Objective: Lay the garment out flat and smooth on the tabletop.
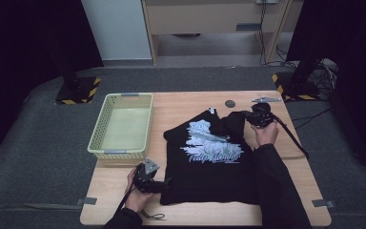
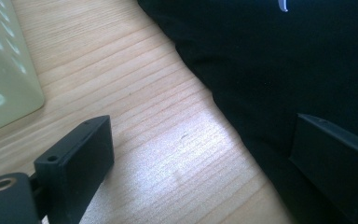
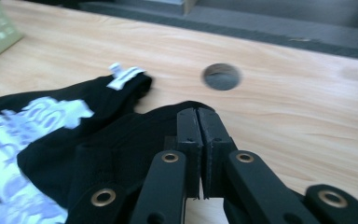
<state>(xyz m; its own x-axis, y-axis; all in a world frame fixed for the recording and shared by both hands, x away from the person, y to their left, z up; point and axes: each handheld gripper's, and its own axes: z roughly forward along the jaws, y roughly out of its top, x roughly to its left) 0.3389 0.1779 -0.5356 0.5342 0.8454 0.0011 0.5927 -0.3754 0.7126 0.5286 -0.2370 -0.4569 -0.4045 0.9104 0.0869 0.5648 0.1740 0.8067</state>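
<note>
Black T-shirt (image 1: 209, 167) with white print, spread on counter (image 1: 181, 107). Right gripper (image 3: 198, 122) clamped on a fold at its far right edge; left gripper (image 2: 200, 154) gaping at the near left hem (apparently straddling it). Pale green basket (image 1: 121, 125) stands left; cable hole (image 3: 221, 76) beyond

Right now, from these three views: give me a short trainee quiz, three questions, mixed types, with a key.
1. True or false: the right hand-held gripper is shut on the black printed cotton T-shirt.
2. Where does the pale green perforated plastic basket sit: A) on the T-shirt, B) on the wooden table to the left of the T-shirt, C) on the floor?
3. Fill in: the left hand-held gripper stands ____, with one jaw over bare wood and the other over the T-shirt's edge.

Key: 1 true, its jaws pinch a fold at the shirt's far right. 2 B. 3 open.
</note>
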